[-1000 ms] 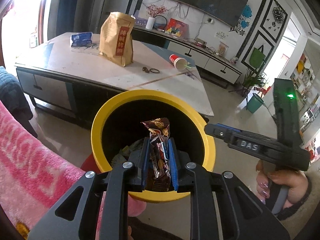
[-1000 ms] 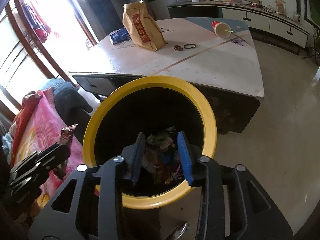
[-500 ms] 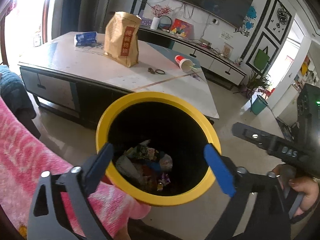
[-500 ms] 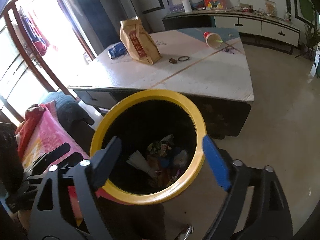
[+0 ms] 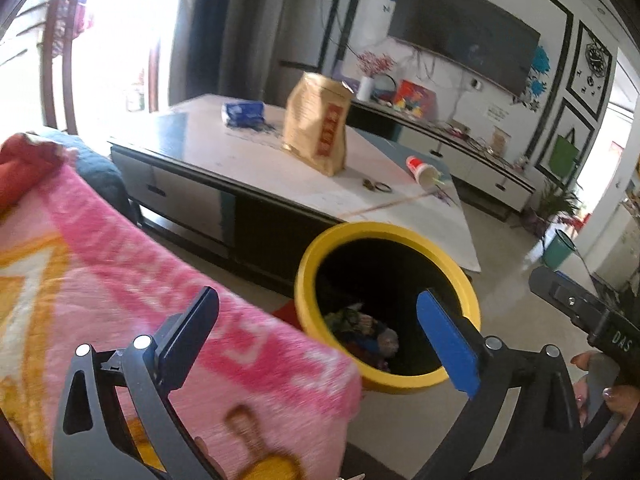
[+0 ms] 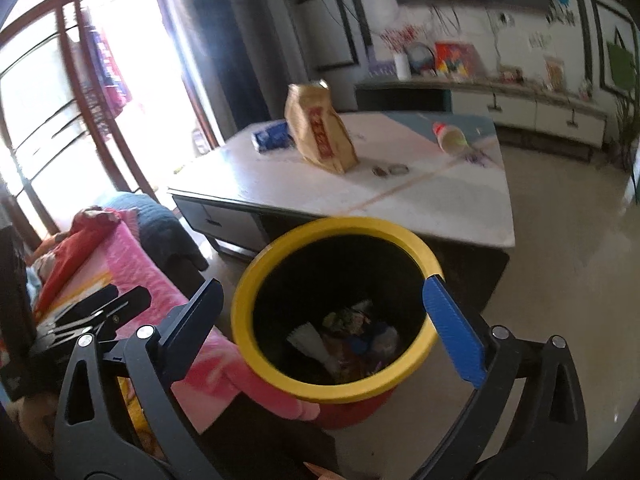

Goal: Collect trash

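Both grippers, left [image 5: 316, 336] & right [image 6: 324, 320], tilt down over yellow bin [image 6: 280, 248]; right's jaws opening, left's wide, nothing held.

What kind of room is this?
Most likely a home living room. A TV hangs on the wall above a long low cabinet, a coffee table stands in the middle, and a pink blanket lies over what looks like a sofa.
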### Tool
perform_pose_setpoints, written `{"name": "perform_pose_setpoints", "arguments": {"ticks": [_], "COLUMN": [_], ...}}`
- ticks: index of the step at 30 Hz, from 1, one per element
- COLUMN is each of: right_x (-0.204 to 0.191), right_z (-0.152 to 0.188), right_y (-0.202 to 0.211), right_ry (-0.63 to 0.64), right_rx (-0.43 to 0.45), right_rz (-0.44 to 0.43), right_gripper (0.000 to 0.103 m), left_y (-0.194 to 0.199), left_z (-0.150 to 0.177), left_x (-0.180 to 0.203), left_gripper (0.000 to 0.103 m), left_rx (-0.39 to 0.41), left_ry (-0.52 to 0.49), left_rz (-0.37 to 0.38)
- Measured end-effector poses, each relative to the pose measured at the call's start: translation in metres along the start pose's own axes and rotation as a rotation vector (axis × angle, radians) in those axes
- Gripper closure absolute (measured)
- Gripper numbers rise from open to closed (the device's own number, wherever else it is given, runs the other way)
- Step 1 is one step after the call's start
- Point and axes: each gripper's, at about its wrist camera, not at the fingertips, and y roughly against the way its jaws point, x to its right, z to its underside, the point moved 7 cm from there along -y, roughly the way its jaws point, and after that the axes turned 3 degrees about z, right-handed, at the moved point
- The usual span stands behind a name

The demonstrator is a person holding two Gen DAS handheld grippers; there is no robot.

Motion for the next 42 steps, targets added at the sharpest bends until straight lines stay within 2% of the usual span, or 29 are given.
{"name": "perform_pose_setpoints", "arguments": {"ticks": [12, 20, 26, 33, 42], "right_x": [-0.047, -0.064, -0.075, -0.082, -0.083], "right_z": [0.009, 0.016, 0.026, 0.031, 0.033], "right_y": [0.046, 0.070, 0.079, 0.080, 0.079], "right_ry": [0.074, 0.127, 0.142, 0.168, 0.169], "right_rx": [0.198, 0.323, 0.357, 0.377, 0.367], "right_rz": [-0.071, -0.047, -0.046, -0.030, -0.022], "right_gripper": [0.011, 0.011, 0.011, 0.011, 0.011], "left_y": [0.082, 0.122, 0.138, 0.144, 0.145], "left_z": [0.010, 0.028, 0.038, 0.046, 0.048], "left_x": [-0.041, -0.046, -0.046, -0.050, -0.052], "left_gripper": [0.006, 0.006, 0.006, 0.006, 0.006], "left_rx": [0.174, 0.248, 0.281, 0.284, 0.285], "left_ry": [0.038, 0.012, 0.001, 0.008, 0.008], "left_rz": [-0.123, -0.134, -0.147, -0.152, -0.154]}}
